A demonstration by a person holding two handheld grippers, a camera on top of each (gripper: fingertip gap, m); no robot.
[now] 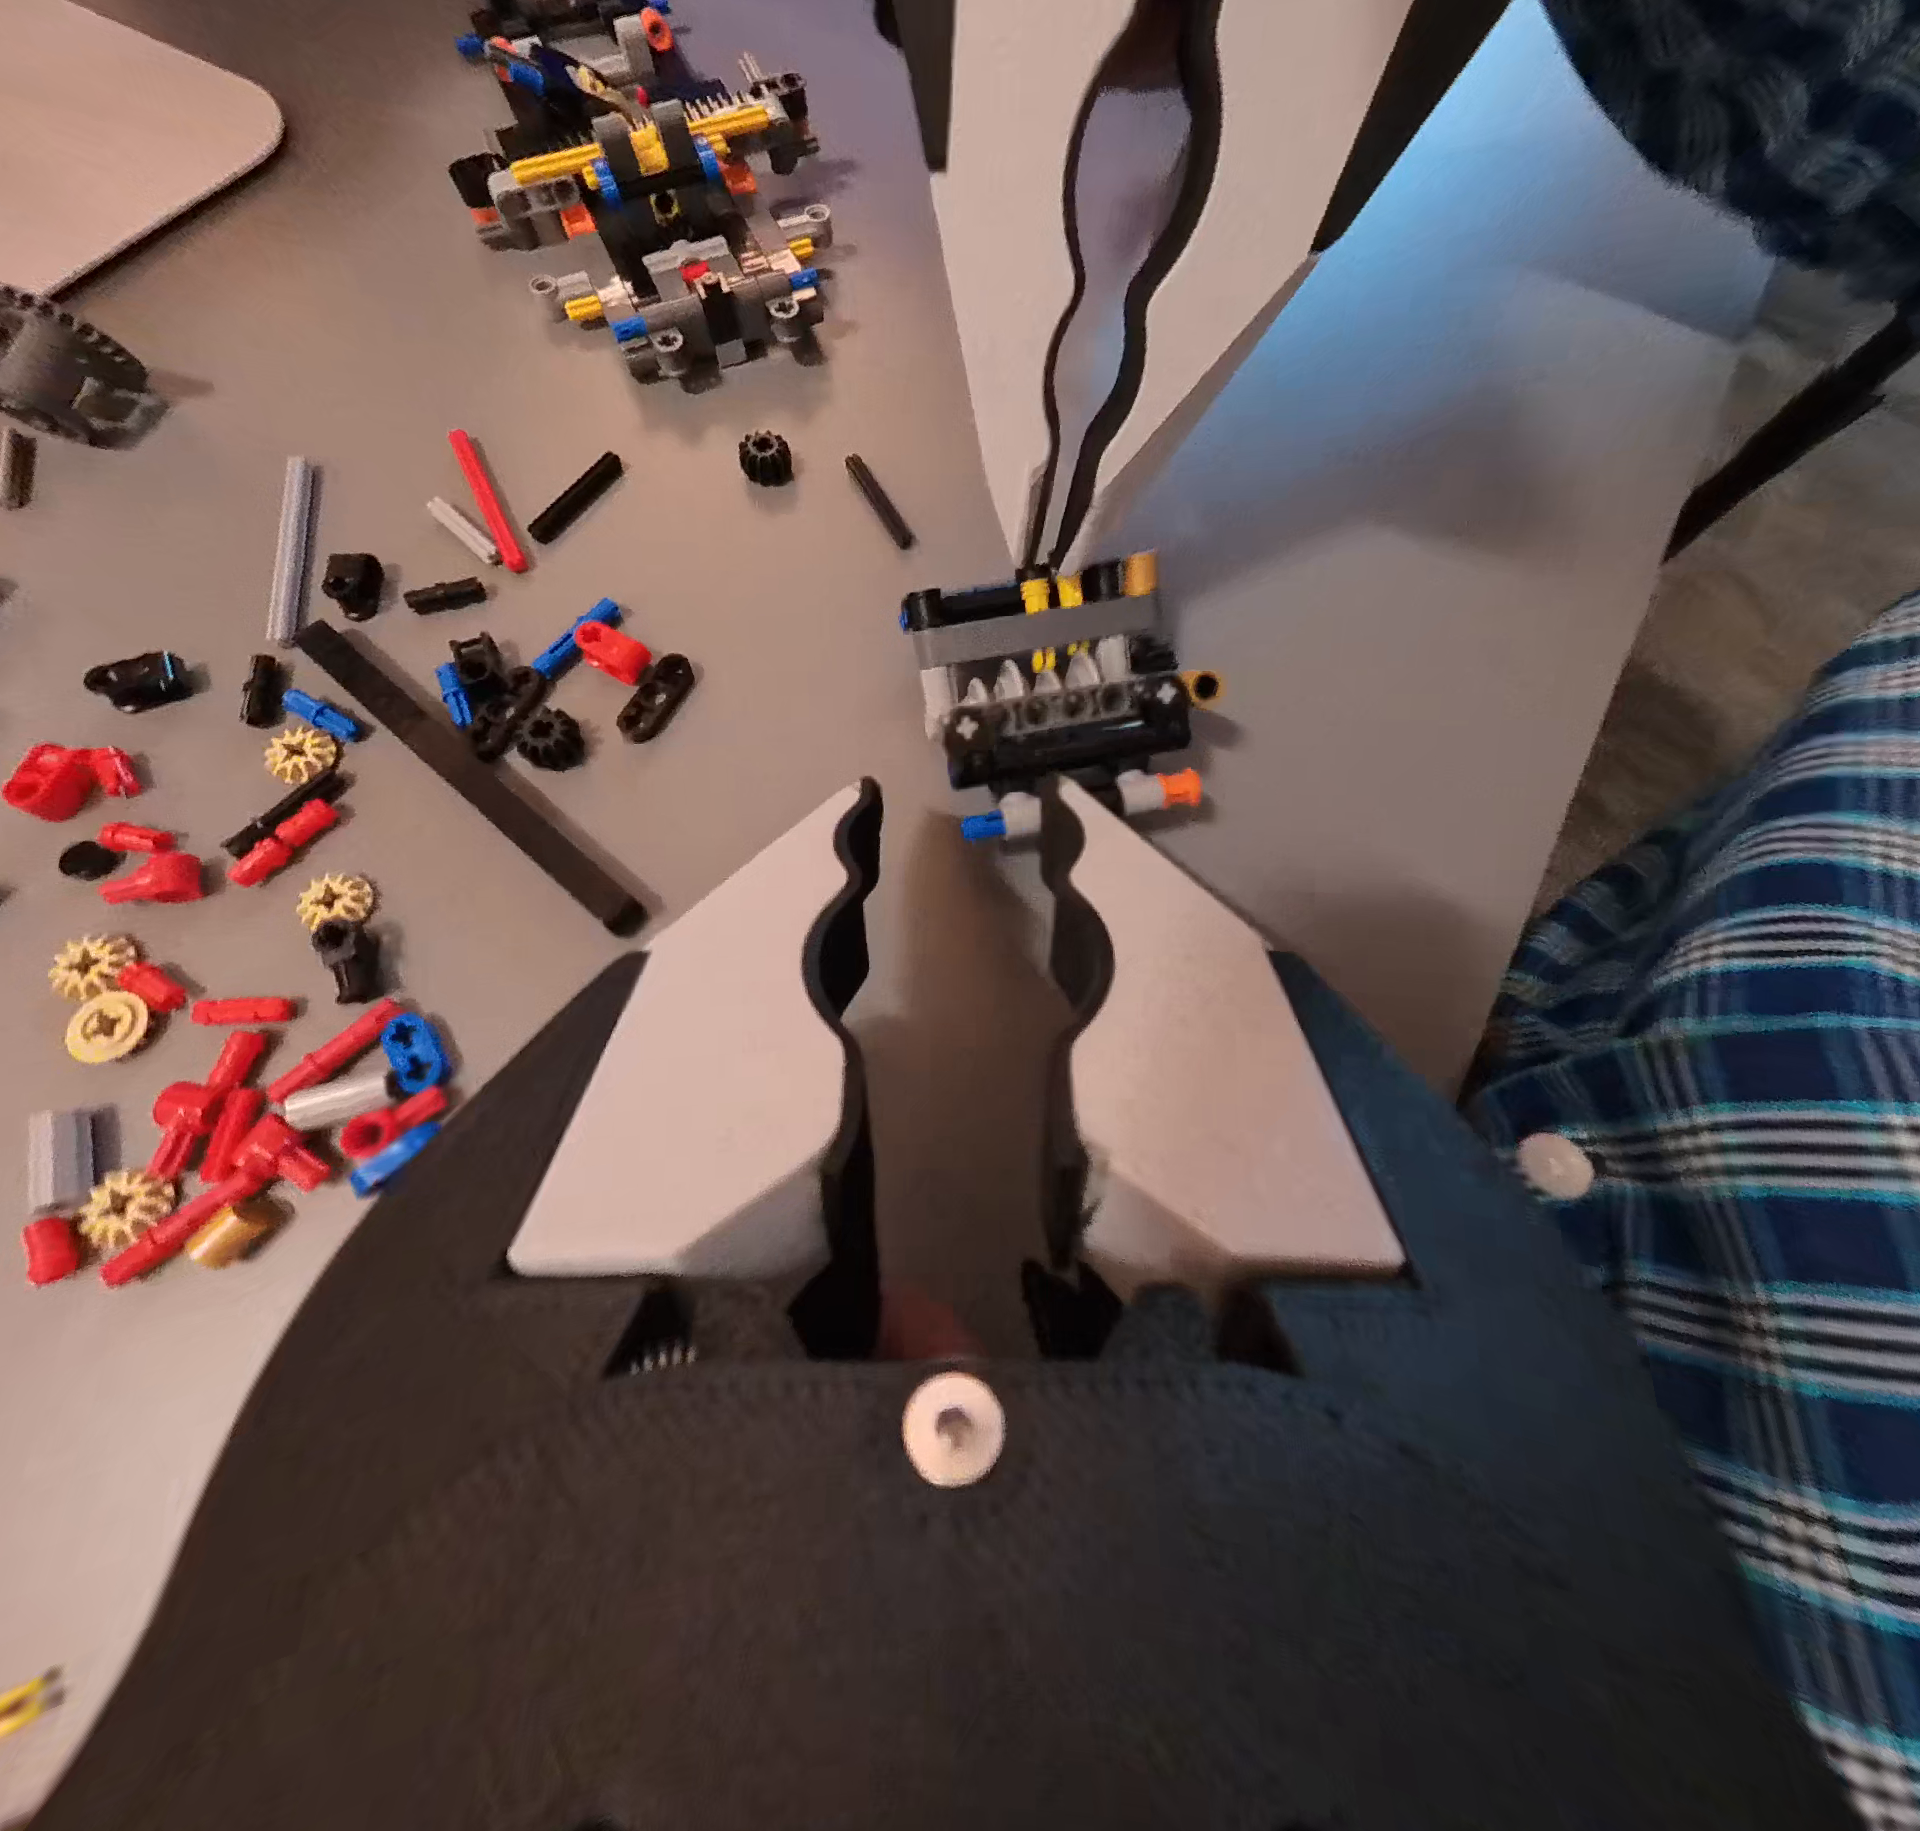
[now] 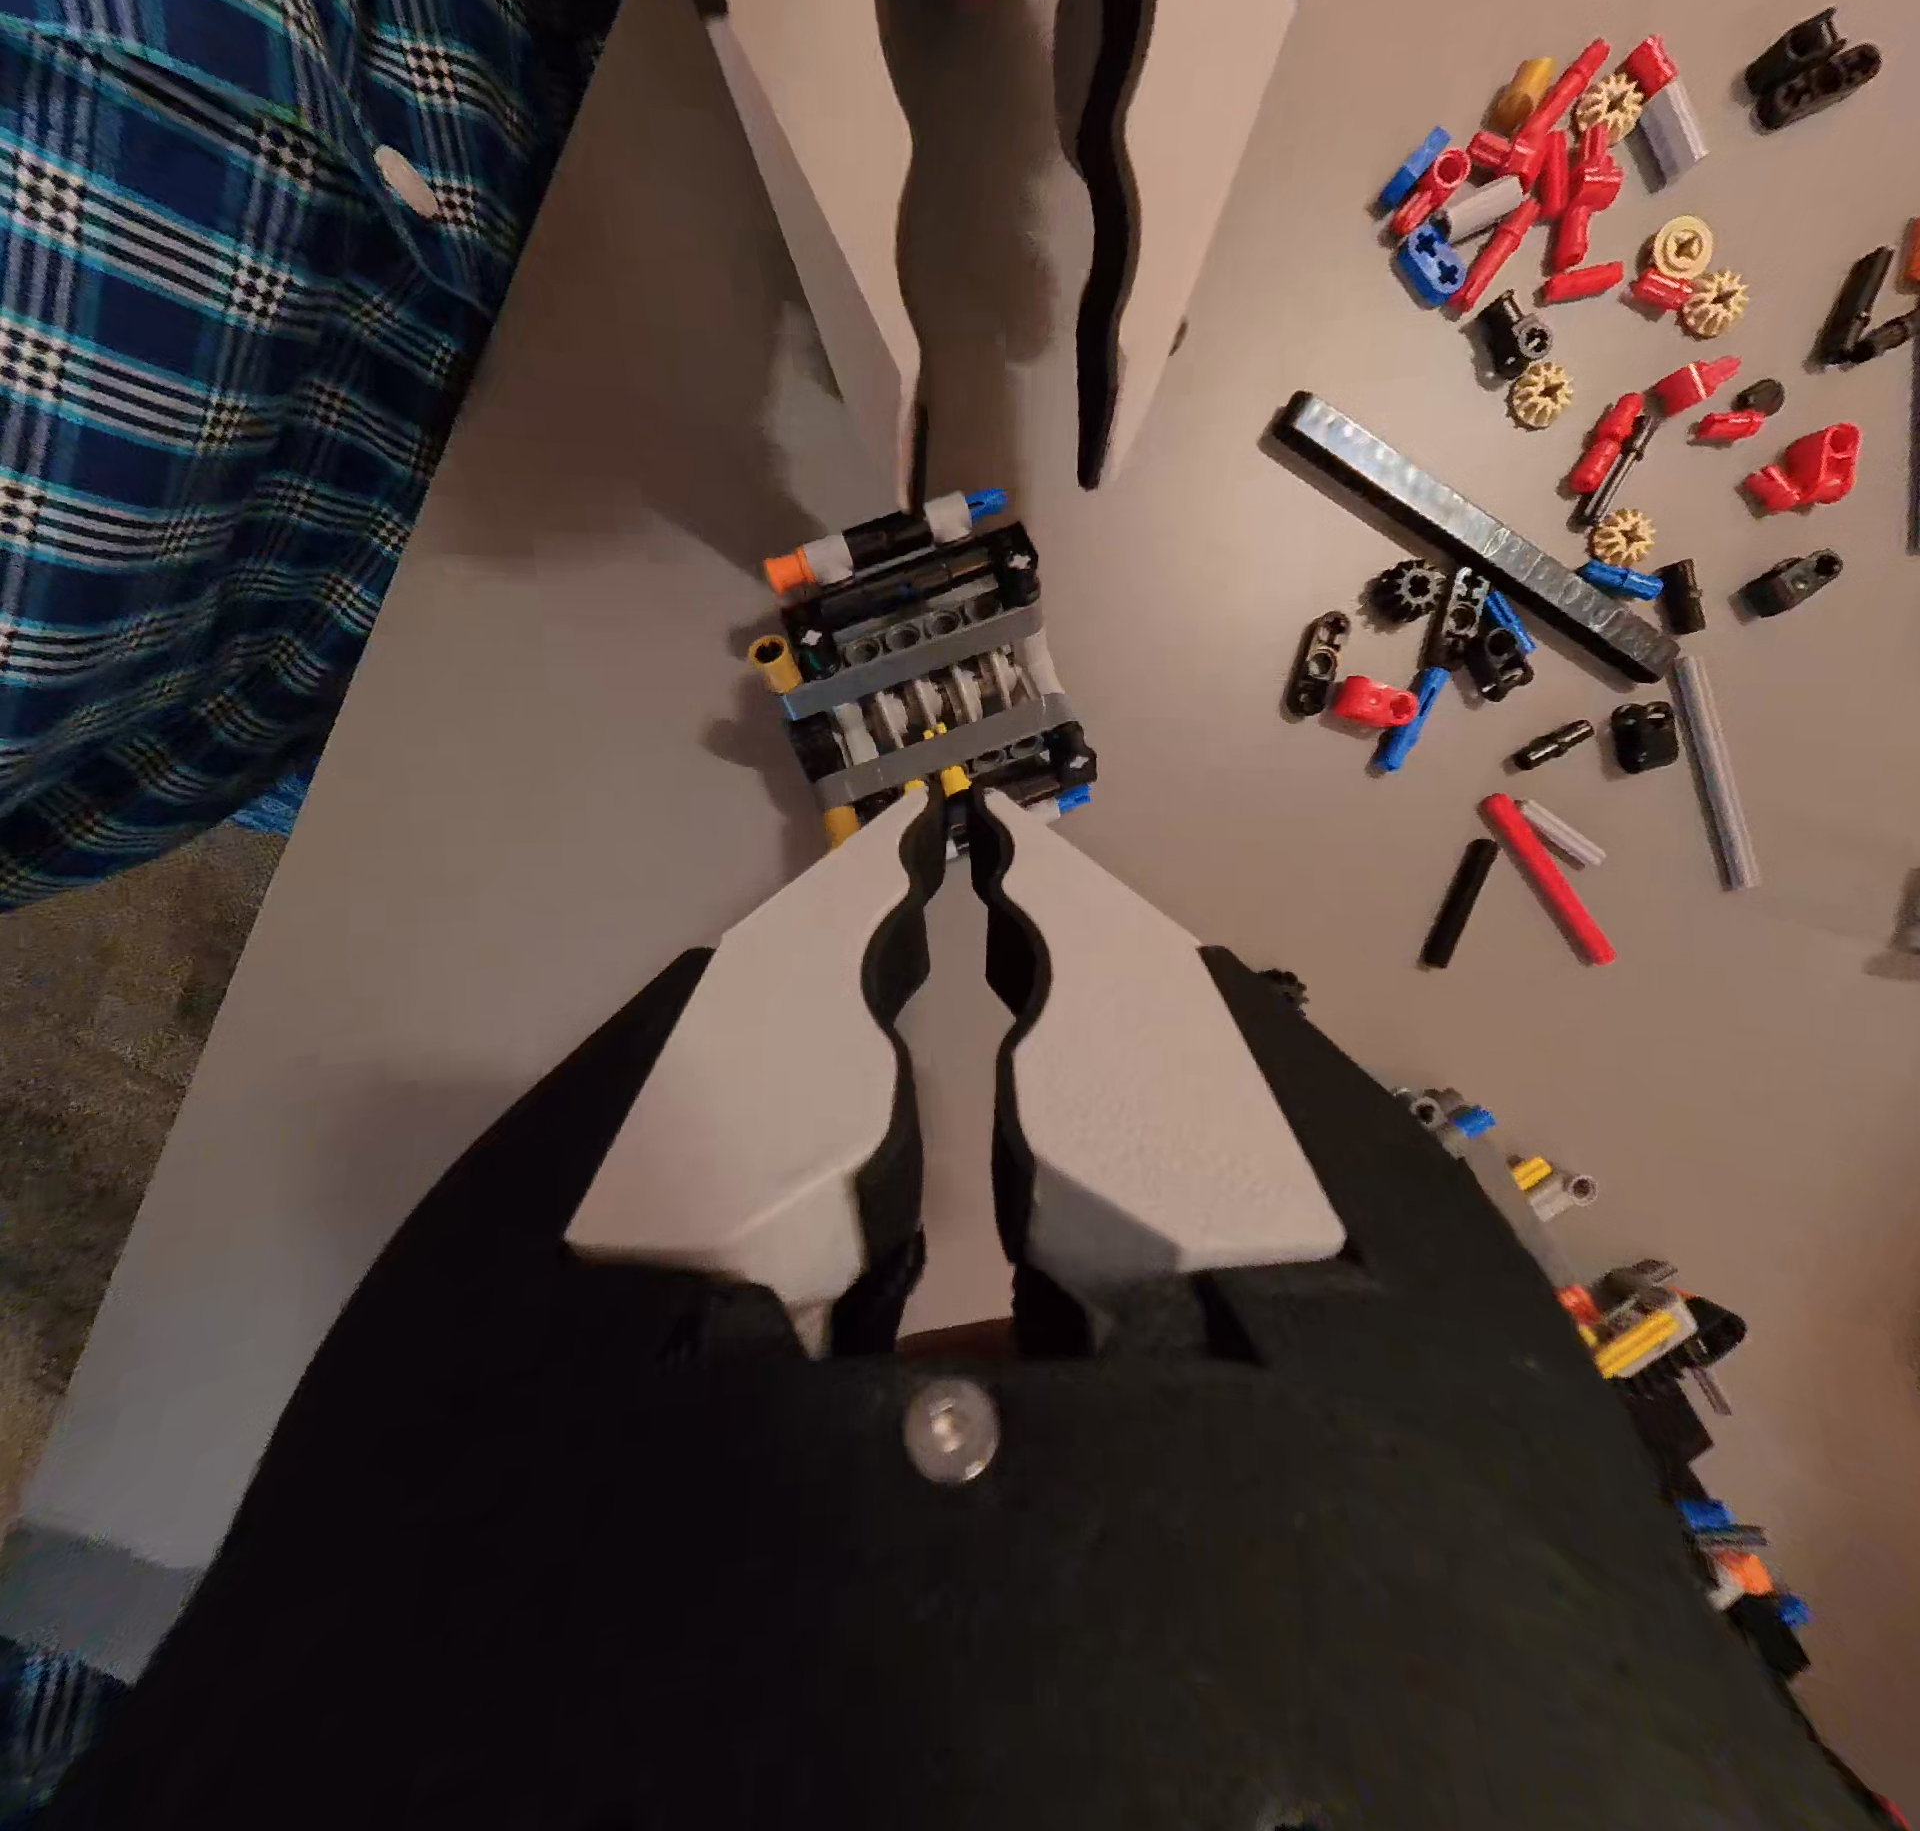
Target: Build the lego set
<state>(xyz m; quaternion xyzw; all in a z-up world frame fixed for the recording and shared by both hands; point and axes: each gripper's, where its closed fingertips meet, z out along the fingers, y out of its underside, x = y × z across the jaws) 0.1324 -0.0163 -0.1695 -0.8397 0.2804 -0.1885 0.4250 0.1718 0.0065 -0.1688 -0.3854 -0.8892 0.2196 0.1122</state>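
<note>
A small lego sub-assembly [image 1: 1049, 690] of black and grey beams, with white pieces in a row, yellow pins and an orange-tipped pin, sits near the table's edge. It also shows in the right wrist view [image 2: 925, 659]. My right gripper [image 2: 951, 813] is shut on the yellow and black pins at one end of it; it reaches in from above in the left wrist view [image 1: 1049, 568]. My left gripper [image 1: 966, 805] is open at the opposite end, one fingertip [image 1: 1072, 807] against the assembly. It shows opposite in the right wrist view [image 2: 997, 480].
A large, partly built lego model [image 1: 655, 212] stands farther back on the grey table [image 1: 790, 659]. Loose red, blue, black and tan parts [image 1: 260, 1106] and a long black beam [image 1: 468, 773] lie to the left. A person's plaid shirt [image 1: 1745, 1106] is beyond the table edge. Spacing between my two grippers at the tips: around 5 centimetres.
</note>
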